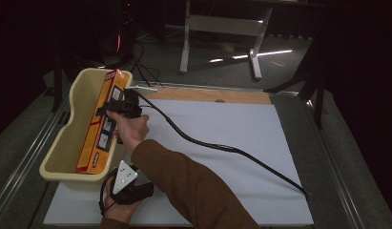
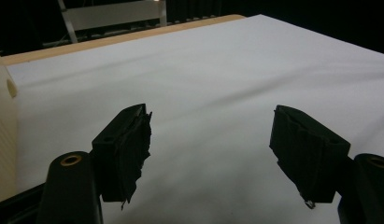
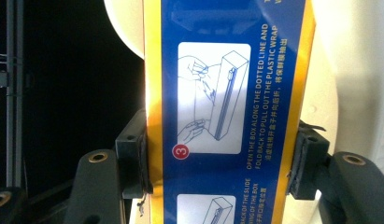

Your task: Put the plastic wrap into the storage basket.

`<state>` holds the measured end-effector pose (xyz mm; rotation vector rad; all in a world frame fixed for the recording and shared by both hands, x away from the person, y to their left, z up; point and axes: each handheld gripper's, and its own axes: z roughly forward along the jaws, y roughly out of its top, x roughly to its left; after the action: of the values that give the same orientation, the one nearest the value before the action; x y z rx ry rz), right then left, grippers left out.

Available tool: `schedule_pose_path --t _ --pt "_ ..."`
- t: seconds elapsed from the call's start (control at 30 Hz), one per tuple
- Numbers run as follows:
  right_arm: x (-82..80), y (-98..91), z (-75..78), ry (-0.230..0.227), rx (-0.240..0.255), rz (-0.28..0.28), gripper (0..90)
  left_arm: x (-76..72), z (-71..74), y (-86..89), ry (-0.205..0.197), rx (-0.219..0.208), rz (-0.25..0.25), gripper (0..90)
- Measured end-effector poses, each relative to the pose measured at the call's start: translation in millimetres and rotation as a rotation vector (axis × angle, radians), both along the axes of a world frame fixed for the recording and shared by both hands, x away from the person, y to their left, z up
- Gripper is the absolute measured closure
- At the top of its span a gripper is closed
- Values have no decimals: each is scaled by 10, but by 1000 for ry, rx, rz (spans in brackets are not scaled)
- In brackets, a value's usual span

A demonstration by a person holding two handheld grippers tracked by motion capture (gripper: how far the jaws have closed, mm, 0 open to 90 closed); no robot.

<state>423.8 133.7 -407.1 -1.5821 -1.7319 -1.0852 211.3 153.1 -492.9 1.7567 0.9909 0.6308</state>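
We note a white sheet (image 1: 222, 143) covering the table, a strip of bare wooden tabletop (image 1: 208, 94) along its far edge, and, on the dim floor beyond, a white metal stand (image 1: 222, 28) with loose dark cables (image 1: 143, 62) beside it.

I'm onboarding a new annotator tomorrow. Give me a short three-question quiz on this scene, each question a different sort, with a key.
1. True or false: the right gripper has its jaws closed on the plastic wrap box.
2. Multiple choice: the box stands partly inside
A. a wire rack
B. the cream tub
C. a drawer
3. Fill in: the left gripper has its jaws ____ above the white sheet.

Key: 1 true, both pads press the box's yellow edges in the right gripper view; 2 B; 3 open, with nothing between them.
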Motion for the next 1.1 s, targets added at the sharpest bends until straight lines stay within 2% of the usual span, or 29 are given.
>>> schedule_pose_path --t 0.2,0.4,0.5,0.57,0.6,0.7,0.73,0.77,0.97,1.1 --pt "3 14 -28 16 -9 -10 380 0 2 8 0 -1 3 284" --pt "19 19 -10 47 -44 -16 354 2 1 14 1 -1 4 285" --pt "19 15 10 41 -54 -5 347 2 -1 9 0 0 4 284" --pt "20 2 21 44 -47 -7 348 2 -2 6 0 0 4 284" --pt "27 -23 65 28 -28 -7 356 4 -6 0 2 -1 4 285" --pt "26 -28 91 28 -23 -4 358 3 -8 -3 4 1 2 284" --pt "23 -40 131 21 -22 2 361 5 -11 -7 4 6 2 284" --pt "19 -74 193 -9 -26 24 370 6 -12 -9 4 5 3 284" --pt "18 -175 231 -66 -67 95 388 14 -15 -8 3 8 6 284" --pt "13 -264 296 -175 -120 104 396 17 -18 -14 4 9 7 284"
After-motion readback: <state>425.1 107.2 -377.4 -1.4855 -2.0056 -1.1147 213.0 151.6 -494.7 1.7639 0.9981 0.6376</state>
